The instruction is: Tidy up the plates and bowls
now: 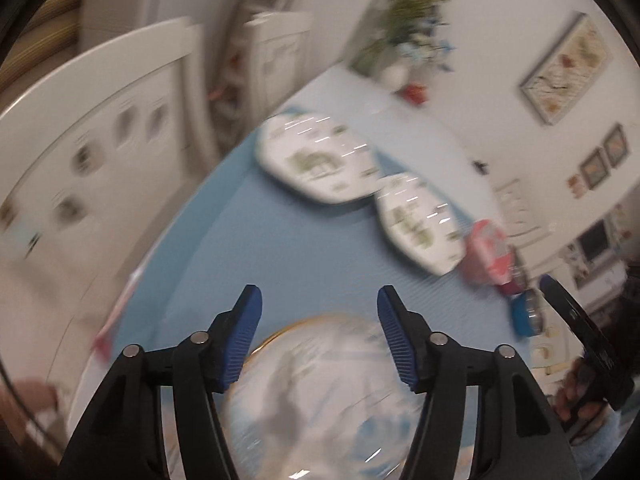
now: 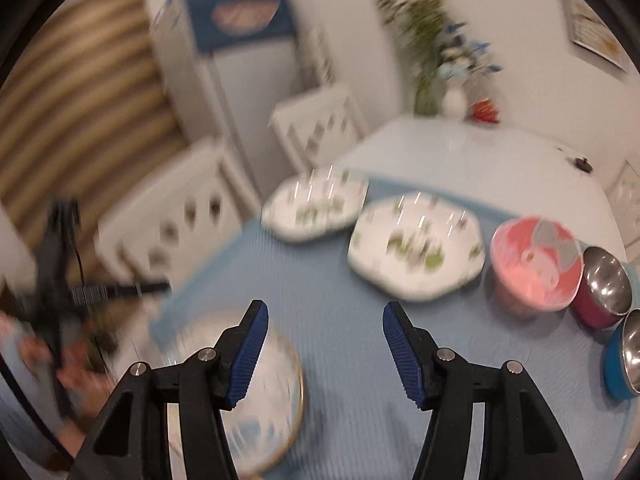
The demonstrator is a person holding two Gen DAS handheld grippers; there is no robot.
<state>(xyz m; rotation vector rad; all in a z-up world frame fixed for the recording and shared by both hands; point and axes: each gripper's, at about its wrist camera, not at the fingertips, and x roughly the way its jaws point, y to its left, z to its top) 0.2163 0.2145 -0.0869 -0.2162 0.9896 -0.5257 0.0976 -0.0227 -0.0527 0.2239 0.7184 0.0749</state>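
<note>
Blurring affects both wrist views. Left gripper (image 1: 319,334): fingers released, nothing between them; the gold-rimmed plate (image 1: 320,392) lies on the blue tabletop (image 1: 280,248) beneath, its near edge cut off. Right gripper (image 2: 324,350): fingers released, empty; the same plate shows partly hidden behind its left finger. Two patterned plates (image 2: 316,210) (image 2: 416,254) sit touching, possibly overlapping, beside a pink bowl (image 2: 536,264) and two metal-lined bowls (image 2: 604,284), the nearer cropped

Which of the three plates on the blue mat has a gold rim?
The round plate nearest the camera, at lower left in the right wrist view. The two others are angular, white, with green motifs.
</note>
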